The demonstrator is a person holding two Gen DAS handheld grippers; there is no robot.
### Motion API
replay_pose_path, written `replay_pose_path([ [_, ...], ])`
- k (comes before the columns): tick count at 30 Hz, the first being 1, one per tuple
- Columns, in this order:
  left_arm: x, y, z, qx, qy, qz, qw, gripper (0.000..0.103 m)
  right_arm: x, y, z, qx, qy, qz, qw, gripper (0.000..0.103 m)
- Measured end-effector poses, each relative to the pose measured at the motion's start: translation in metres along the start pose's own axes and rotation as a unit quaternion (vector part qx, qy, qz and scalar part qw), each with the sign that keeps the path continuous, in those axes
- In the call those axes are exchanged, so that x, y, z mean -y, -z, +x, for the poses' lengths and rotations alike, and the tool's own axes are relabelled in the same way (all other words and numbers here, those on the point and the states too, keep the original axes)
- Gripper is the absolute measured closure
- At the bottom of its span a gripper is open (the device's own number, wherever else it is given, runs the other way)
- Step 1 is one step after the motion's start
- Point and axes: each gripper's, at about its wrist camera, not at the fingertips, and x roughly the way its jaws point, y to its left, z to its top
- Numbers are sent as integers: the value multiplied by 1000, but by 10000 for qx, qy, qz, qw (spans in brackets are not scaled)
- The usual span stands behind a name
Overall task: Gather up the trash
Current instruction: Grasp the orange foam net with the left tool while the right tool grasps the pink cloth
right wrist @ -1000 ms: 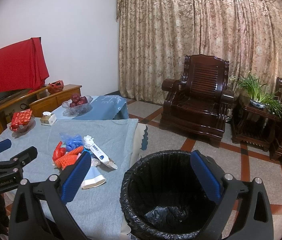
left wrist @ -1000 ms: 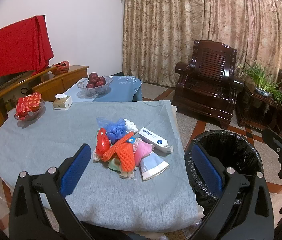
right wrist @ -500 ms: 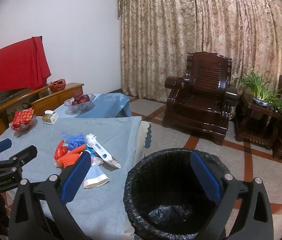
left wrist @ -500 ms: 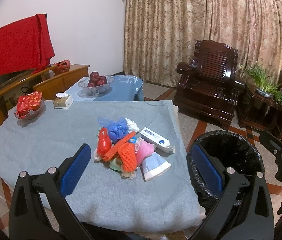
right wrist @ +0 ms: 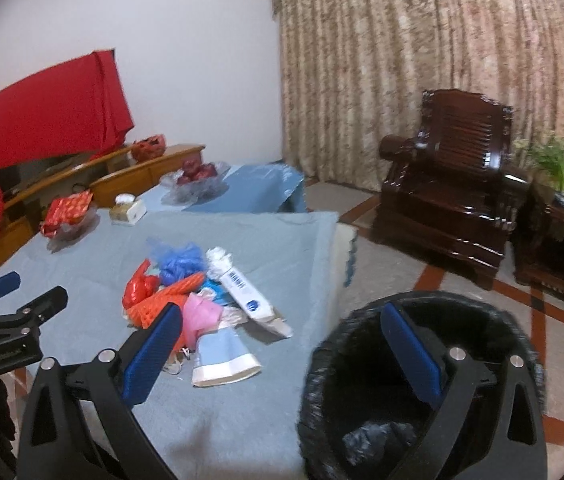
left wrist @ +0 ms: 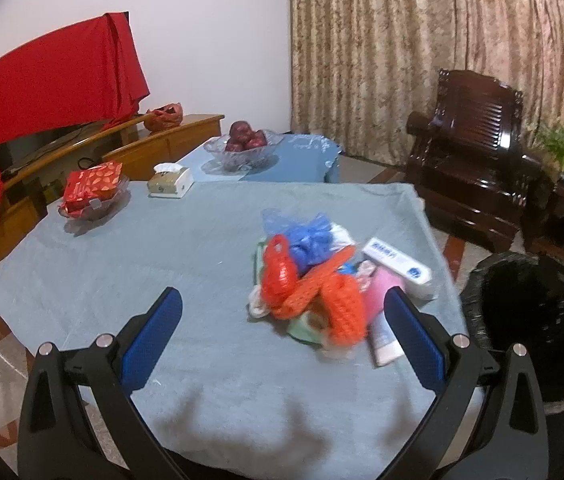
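A pile of trash (left wrist: 313, 280) lies on the blue-grey tablecloth (left wrist: 162, 264): orange foam netting (left wrist: 341, 304), a blue plastic bag (left wrist: 305, 236), a white box (left wrist: 397, 266), a pink wrapper and a light blue paper cup (right wrist: 222, 356). The pile also shows in the right wrist view (right wrist: 198, 296). A black-lined trash bin (right wrist: 413, 392) stands on the floor beside the table's right edge. My left gripper (left wrist: 282, 332) is open and empty, just short of the pile. My right gripper (right wrist: 282, 344) is open and empty, above the table edge and the bin's rim.
At the table's far side stand a glass dish with a red packet (left wrist: 94, 192), a tissue box (left wrist: 170, 182) and a fruit bowl (left wrist: 244, 146). A wooden sideboard (left wrist: 82, 148) runs along the left. A dark wooden armchair (left wrist: 477, 152) and a plant stand are at the right.
Both grippers have moved forward and left toward the trash pile, which now looks larger. The bin has shifted right in both views. Both stay open.
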Motion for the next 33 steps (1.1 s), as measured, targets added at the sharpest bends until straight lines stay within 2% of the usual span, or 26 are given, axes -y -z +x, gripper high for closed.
replay_pose_path([
  [3, -4, 5, 18, -108, 18, 25, 9999, 5, -12, 5, 30, -122, -145, 10, 9998, 6],
  [8, -16, 5, 44, -210, 28, -111, 9997, 5, -27, 12, 77, -416, -310, -75, 9986, 14],
  [18, -32, 10, 81, -437, 36, -225, 9988, 5, -56, 28, 138, -996, -606, -376, 9925, 30],
  [21, -33, 11, 87, -473, 58, -240, 9986, 6, -62, 29, 151, -1095, -715, -389, 9906, 38],
  [24, -33, 11, 90, -512, 108, -270, 9983, 8, -68, 32, 161, -1261, -925, -425, 9868, 56],
  [25, -33, 11, 92, -521, 124, -279, 9982, 8, -69, 33, 164, -1327, -1056, -414, 9846, 66],
  [27, -32, 10, 94, -534, 180, -293, 9980, 10, -71, 35, 164, -1269, -1118, -437, 9846, 74],
  [29, -29, 9, 96, -555, 231, -300, 9977, 19, -71, 33, 164, -1273, -1357, -415, 9817, 84],
  [33, -20, 9, 100, -627, 464, -338, 9964, 23, -67, 29, 155, -1132, -1424, -419, 9824, 86],
])
